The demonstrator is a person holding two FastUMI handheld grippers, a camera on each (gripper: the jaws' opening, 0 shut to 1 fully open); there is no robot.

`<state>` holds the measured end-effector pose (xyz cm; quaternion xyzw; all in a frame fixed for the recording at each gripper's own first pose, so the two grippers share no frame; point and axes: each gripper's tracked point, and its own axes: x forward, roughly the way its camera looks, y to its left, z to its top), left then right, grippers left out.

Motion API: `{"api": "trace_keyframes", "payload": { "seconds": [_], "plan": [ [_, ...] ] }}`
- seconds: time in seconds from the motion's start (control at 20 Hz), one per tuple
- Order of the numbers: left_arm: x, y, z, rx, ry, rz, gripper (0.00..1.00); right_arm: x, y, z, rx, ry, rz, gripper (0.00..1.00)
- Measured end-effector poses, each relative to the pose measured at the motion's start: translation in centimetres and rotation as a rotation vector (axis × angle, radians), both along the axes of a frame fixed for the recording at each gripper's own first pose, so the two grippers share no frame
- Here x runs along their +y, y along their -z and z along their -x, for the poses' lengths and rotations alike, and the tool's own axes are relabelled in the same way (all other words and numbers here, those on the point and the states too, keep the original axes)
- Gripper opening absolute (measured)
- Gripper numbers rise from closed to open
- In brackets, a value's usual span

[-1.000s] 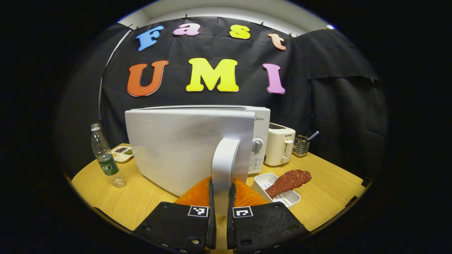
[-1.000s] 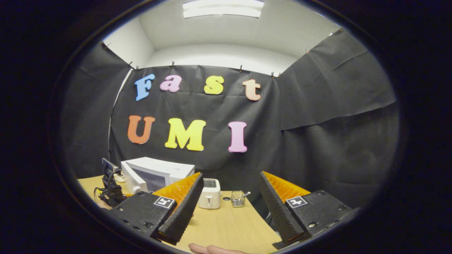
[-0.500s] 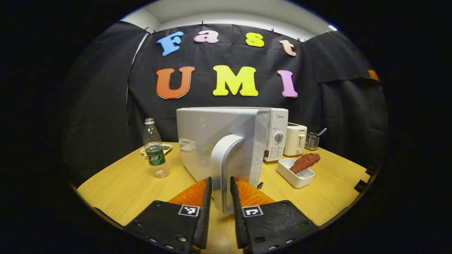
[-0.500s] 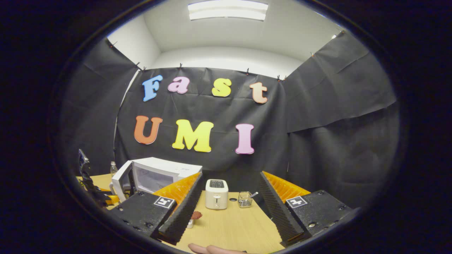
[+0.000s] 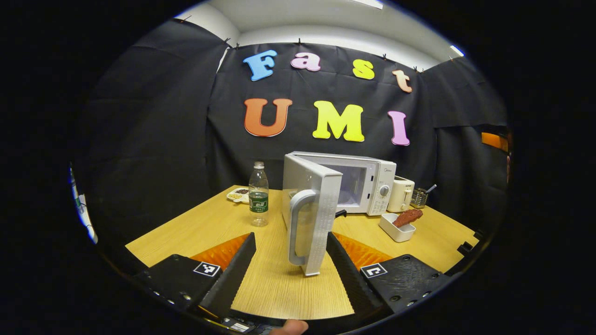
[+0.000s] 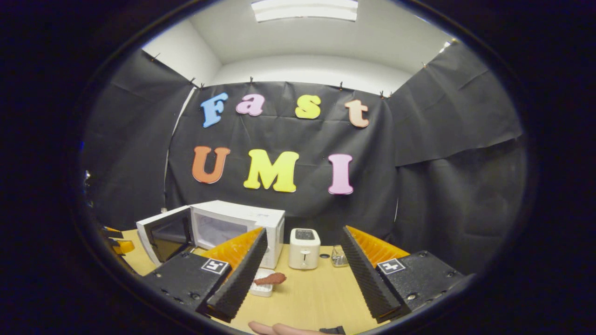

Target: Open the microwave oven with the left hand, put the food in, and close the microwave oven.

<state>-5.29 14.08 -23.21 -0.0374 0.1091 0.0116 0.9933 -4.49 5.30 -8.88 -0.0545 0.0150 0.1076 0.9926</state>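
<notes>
- Where the wooden table (image 5: 195, 228) runs along its far left edge in the left gripper view, a small white dish (image 5: 238, 194) with dark and pale contents in separate compartments is seen.
- Just beside it, a clear plastic bottle (image 5: 258, 200) with a green label is stood upright; its contents cannot be told.
- Next, the microwave oven (image 5: 368, 186) is seen with its door (image 5: 309, 211) swung wide open, the cavity showing pale inside.
- Before the oven's control panel, a white tray (image 5: 393, 229) is set on the table, and the brown food (image 5: 408, 217) is laid across it.
- Further right, a white toaster (image 5: 401, 193) and a wire holder (image 5: 420, 197) with a utensil in it are placed.
- The left gripper (image 5: 291, 260) is held with its jaws wide apart, nothing between them but the door handle farther off, untouched.
- The right gripper (image 6: 302, 274) is likewise spread, nothing held.
</notes>
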Motion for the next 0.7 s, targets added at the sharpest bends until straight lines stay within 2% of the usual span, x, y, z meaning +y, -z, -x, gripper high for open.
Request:
{"api": "trace_keyframes", "payload": {
  "seconds": [0.05,0.1,0.15,0.2,0.35,0.4,0.45,0.5,0.7],
  "plan": [
    [0.1,-0.6,0.1,-0.006,-0.007,-0.001,0.93,0.1,0.2,-0.2,0.002,0.002,0.008,1.0],
    [0.0,-1.2,0.4,-0.01,-0.008,-0.001,0.94,0.4,0.5,-0.3,0.006,0.001,0.014,0.95],
    [-0.4,-1.8,0.7,-0.014,-0.006,-0.004,0.94,0.7,0.7,-0.6,0.015,-0.003,0.018,0.95],
    [-0.8,-2.4,0.8,-0.019,0.0,-0.009,0.94,0.8,1.2,-0.9,0.027,-0.006,0.02,1.0],
    [-2.2,-4.6,0.7,-0.04,0.004,-0.018,0.93,1.1,2.6,-2.3,0.076,-0.005,0.024,1.0],
    [-3.2,-5.6,0.7,-0.059,0.023,-0.021,0.94,1.2,3.5,-3.0,0.108,-0.004,0.024,0.95],
    [-4.1,-6.6,0.6,-0.071,0.043,-0.027,0.94,1.4,4.5,-3.6,0.146,-0.008,0.022,0.95],
    [-5.0,-7.7,0.4,-0.094,0.061,-0.039,0.93,1.7,5.4,-4.2,0.186,-0.018,0.025,1.0],
    [-6.9,-11.0,-0.9,-0.15,0.058,-0.088,0.93,2.3,8.7,-6.9,0.314,-0.05,0.029,1.0]
  ]
}}
